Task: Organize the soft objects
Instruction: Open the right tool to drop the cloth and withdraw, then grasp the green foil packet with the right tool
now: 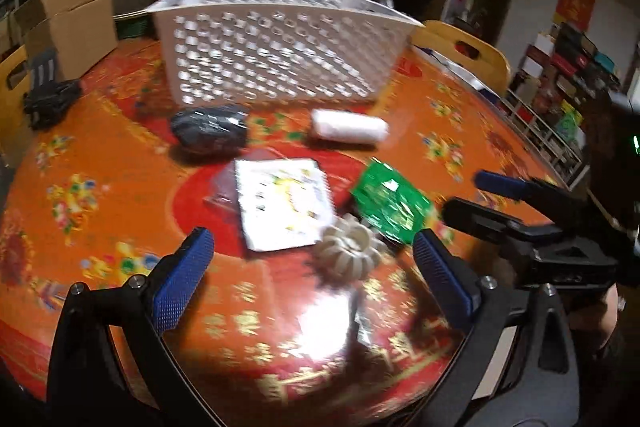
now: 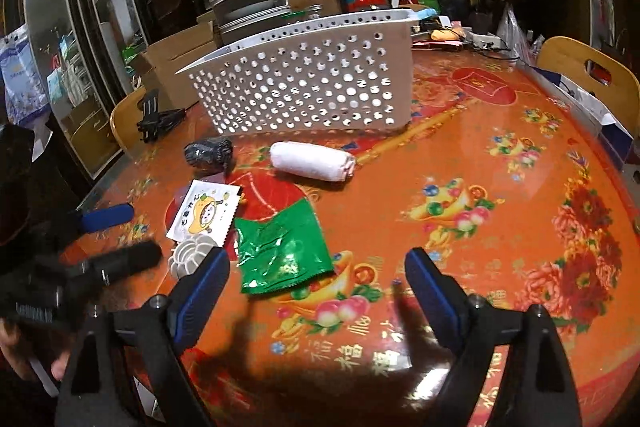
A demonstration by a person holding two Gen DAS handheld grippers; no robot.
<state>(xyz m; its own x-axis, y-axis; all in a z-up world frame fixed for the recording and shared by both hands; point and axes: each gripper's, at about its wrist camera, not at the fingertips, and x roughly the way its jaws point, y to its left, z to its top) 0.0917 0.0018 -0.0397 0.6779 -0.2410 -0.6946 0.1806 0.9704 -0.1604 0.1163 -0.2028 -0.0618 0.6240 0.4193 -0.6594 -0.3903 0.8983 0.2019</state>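
A white perforated basket [image 1: 276, 47] [image 2: 308, 87] stands at the back of the table. In front of it lie a dark grey bundle [image 1: 210, 129] [image 2: 209, 151] and a rolled white towel [image 1: 348, 127] [image 2: 312, 161]. Nearer are a white cartoon packet [image 1: 284, 201] [image 2: 206, 213], a crumpled green packet [image 1: 392, 205] [image 2: 280, 247] and a beige flower-shaped piece [image 1: 348, 251] [image 2: 192, 255]. My left gripper [image 1: 312, 239] [image 2: 138, 231] is open above the flower piece and holds nothing. My right gripper [image 2: 318, 259] [image 1: 468, 195] is open over the green packet's near edge, also with nothing held.
The round table wears a glossy orange-red floral cloth [image 2: 480, 227]. A black clip-like object [image 1: 46, 95] [image 2: 160, 119] lies at the back left. Wooden chairs [image 1: 464, 51] [image 2: 588, 67] stand at the rim. Cardboard boxes [image 1: 68, 19] and stacked shelves crowd the space behind.
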